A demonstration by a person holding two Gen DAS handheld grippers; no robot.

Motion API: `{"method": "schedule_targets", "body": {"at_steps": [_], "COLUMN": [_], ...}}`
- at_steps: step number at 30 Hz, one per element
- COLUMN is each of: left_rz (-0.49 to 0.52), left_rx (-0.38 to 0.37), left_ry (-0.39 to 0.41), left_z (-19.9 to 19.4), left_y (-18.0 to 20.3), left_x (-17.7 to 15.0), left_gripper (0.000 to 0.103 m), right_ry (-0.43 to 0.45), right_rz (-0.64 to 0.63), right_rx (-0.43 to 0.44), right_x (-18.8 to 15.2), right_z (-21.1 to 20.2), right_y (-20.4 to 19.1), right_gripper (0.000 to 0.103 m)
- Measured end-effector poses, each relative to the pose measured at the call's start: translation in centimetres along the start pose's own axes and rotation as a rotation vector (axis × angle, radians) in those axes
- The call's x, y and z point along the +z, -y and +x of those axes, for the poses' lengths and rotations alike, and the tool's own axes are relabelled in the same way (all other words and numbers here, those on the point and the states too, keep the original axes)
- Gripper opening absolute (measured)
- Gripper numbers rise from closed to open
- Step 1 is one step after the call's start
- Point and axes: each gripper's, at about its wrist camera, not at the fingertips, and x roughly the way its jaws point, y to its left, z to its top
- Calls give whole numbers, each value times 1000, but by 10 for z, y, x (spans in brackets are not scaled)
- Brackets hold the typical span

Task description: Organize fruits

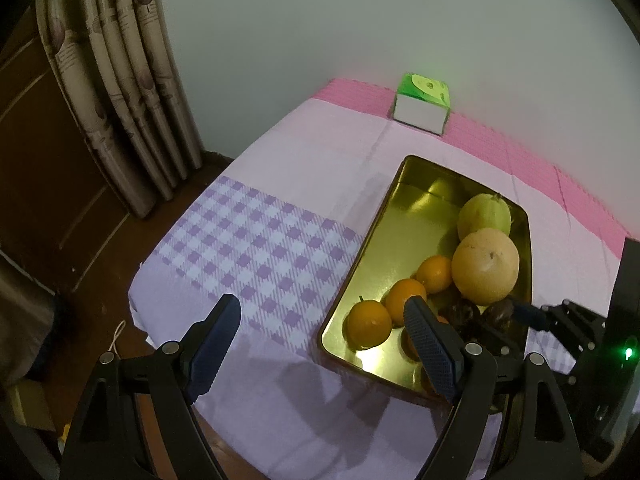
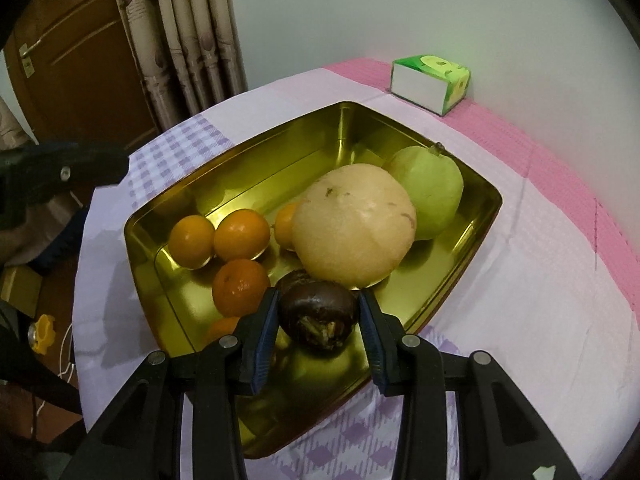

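Fingers [image 2: 267, 320] of the right gripper [image 2: 318, 316] sit either side of a dark brown fruit [image 2: 318, 314] in the gold tray [image 2: 476, 216], seemingly gripping it, beside the big yellow fruit [image 2: 354, 224]. Left gripper [image 1: 324, 332] hangs wide open over the tray's near edge, holding nothing. That dark fruit could slip free if lifted loosely, knocking the oranges [image 2: 241, 235].

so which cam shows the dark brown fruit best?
Right wrist: the dark brown fruit sits close and unobstructed between the right gripper fingers. Left wrist shows only small dark shapes behind its own finger, near the pale round fruit.
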Motion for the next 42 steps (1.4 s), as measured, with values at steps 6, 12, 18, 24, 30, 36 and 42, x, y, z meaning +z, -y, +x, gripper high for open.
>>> {"method": "schedule_targets", "body": {"at_steps": [6, 12, 18, 24, 30, 36, 42], "left_rz": [44, 82, 98, 105, 122, 129, 132], "left_rx": [10, 5, 5, 9, 10, 14, 15], "left_ry": [-6, -10, -12, -20, -26, -30, -29], "left_z": [0, -1, -1, 0, 0, 0, -1], "left_y": [11, 20, 24, 27, 33, 37, 39], "left_x": [-4, -8, -10, -11, -15, -17, -19], "left_gripper": [84, 84, 84, 84, 84, 84, 84], "right_ry": [-5, 3, 40, 79, 60, 33, 19], "right_rz": [21, 44, 75, 110, 153, 189, 190], "right_rx": [-12, -26, -41, -77, -107, -104, -83], "right_x": [0, 2, 3, -1, -15, -25, -31], "right_z": [2, -1, -17, -43, -54, -53, -50], "right_y": [5, 6, 6, 5, 5, 10, 6], "right_gripper": [37, 39, 62, 86, 95, 99, 102]}}
